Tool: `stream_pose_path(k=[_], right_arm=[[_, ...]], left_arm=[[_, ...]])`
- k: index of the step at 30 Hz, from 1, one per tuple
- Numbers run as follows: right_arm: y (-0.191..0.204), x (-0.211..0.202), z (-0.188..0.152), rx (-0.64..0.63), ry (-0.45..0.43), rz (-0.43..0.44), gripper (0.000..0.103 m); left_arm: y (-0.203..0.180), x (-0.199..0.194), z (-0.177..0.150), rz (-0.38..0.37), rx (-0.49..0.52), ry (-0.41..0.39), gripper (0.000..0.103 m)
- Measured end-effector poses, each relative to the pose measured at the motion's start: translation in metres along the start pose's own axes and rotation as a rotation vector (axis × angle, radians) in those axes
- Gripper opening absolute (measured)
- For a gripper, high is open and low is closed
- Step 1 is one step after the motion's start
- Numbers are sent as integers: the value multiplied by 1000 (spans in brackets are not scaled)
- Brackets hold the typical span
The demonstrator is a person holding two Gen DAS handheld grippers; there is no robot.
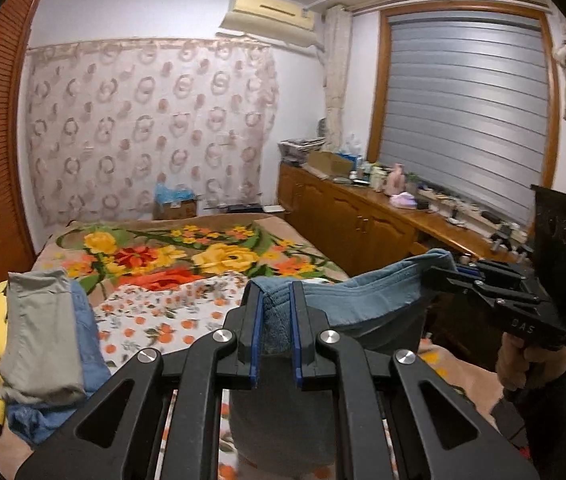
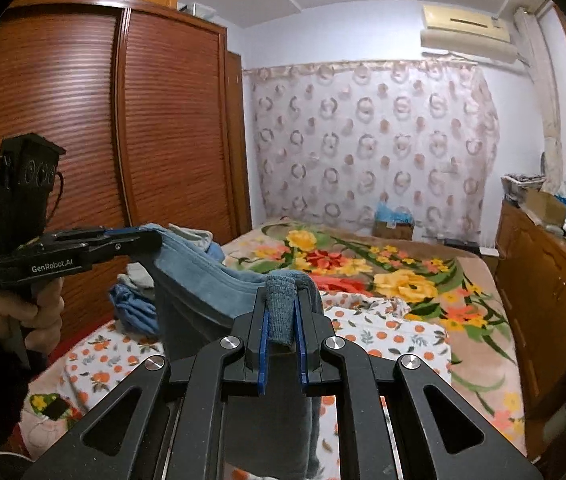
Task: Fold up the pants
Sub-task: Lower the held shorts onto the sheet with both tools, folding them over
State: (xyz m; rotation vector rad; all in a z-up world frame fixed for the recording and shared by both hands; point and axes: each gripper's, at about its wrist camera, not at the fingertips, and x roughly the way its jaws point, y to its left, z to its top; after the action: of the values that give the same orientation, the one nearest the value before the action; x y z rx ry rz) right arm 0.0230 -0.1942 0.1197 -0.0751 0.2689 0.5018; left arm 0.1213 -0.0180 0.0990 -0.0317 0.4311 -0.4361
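Note:
Blue-grey pants [image 1: 367, 300] hang in the air above the bed, stretched by the waistband between both grippers. My left gripper [image 1: 276, 292] is shut on one end of the waistband, blue pads pressing the ribbed cloth. My right gripper [image 2: 283, 304] is shut on the other end, a fold of cloth standing up between its pads. The pants [image 2: 203, 280] sag between them and their legs drop below both cameras. In the left wrist view the right gripper [image 1: 449, 270] appears at the right, held by a hand. The left gripper [image 2: 155, 240] shows at the left of the right wrist view.
Below lies a bed with a floral blanket [image 1: 187, 248] and an orange-print sheet [image 2: 383, 332]. A pile of folded clothes [image 1: 43, 344] sits at the bed's left side by a wooden wardrobe [image 2: 103, 120]. A cluttered wooden sideboard [image 1: 363, 216] runs along the right under a shuttered window.

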Motion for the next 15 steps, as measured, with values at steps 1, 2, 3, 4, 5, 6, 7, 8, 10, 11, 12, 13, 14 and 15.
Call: stream_pose_path(k=[1,2,3,4,5,6,7,8,10,11,12,13,14,15], right_arm=[[-4,10,4,-8,6,-4,11],[-8,19,9,-11,10,-5,11],[-12,31,15,-14,13,-7,11],[-17,44,21,-17,14,-15,11],[-20,54,31,-18,13,-23,11],[-22,64,41,-16,10,-31,11],[-25,76,48,-18,7,-43,11],[-24,85,54,-25,1,-57,11],[-28,103,68,-29,-20,-76,11],[-28,110,74,-27,-32,-83,11],[-30,116,79,-22,-43,-86,11],[-31,121,82,-15,-54,-81,11],[-32,126,82,-10,-60,-73,11],[-31,129,80,-5,-58,-63,11]], left_arm=[[8,11,4,21,1,3,13],[14,21,8,41,1,7,13],[18,28,11,54,3,11,13],[25,40,17,74,5,18,13],[29,47,23,86,2,19,13],[37,57,32,97,-7,19,13],[40,61,39,106,-8,14,13],[43,65,49,117,-7,3,13],[47,66,66,132,2,-25,13],[49,65,74,138,8,-41,13],[48,63,77,142,14,-49,13],[48,62,79,146,23,-53,13],[49,61,77,152,33,-50,13],[50,61,73,158,40,-42,13]])
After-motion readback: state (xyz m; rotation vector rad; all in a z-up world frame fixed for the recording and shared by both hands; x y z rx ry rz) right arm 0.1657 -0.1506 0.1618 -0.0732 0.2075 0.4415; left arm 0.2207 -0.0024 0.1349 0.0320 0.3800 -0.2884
